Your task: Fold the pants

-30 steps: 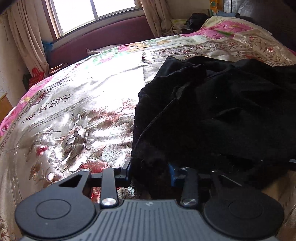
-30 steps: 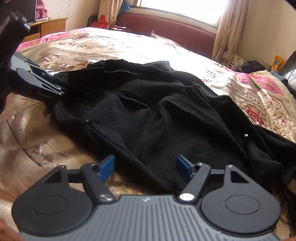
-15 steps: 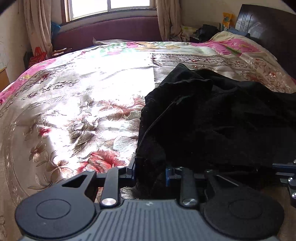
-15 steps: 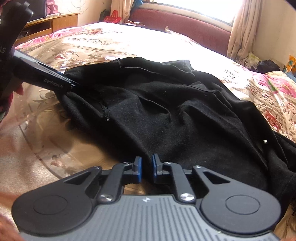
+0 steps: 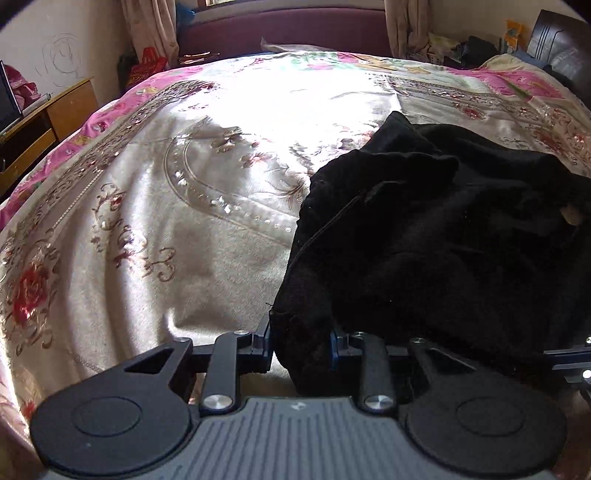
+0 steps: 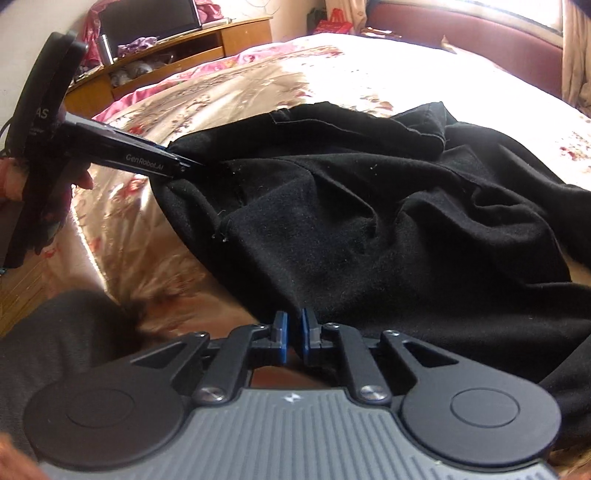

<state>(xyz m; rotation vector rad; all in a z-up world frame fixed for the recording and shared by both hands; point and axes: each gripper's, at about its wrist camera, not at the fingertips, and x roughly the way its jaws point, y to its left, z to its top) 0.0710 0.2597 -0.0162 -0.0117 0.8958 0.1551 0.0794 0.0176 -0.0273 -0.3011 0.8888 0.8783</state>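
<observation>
Both claws pinch the near edge of the black pants [image 6: 369,229], left claw [image 5: 301,343] on a thick bunch, right claw [image 6: 293,334] clenched on a thin hem, apparently to spread them flat across the bed [image 5: 184,221].

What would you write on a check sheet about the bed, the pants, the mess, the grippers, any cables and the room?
Surface: bed with a shiny flowered cover, wrinkled.
Job's things: black pants, rumpled in a heap, not folded.
Clutter: nothing seen on the bed besides the pants.
Grippers: left gripper shut on a thick bunch of pants edge; right gripper pinched on a thin fold at the near edge, jaws just closed.
Cables: thin dark cord at the left gripper's handle, at the picture's edge.
Surroundings: wooden desk with small items, maroon bench under the window, curtains, dark headboard.
</observation>
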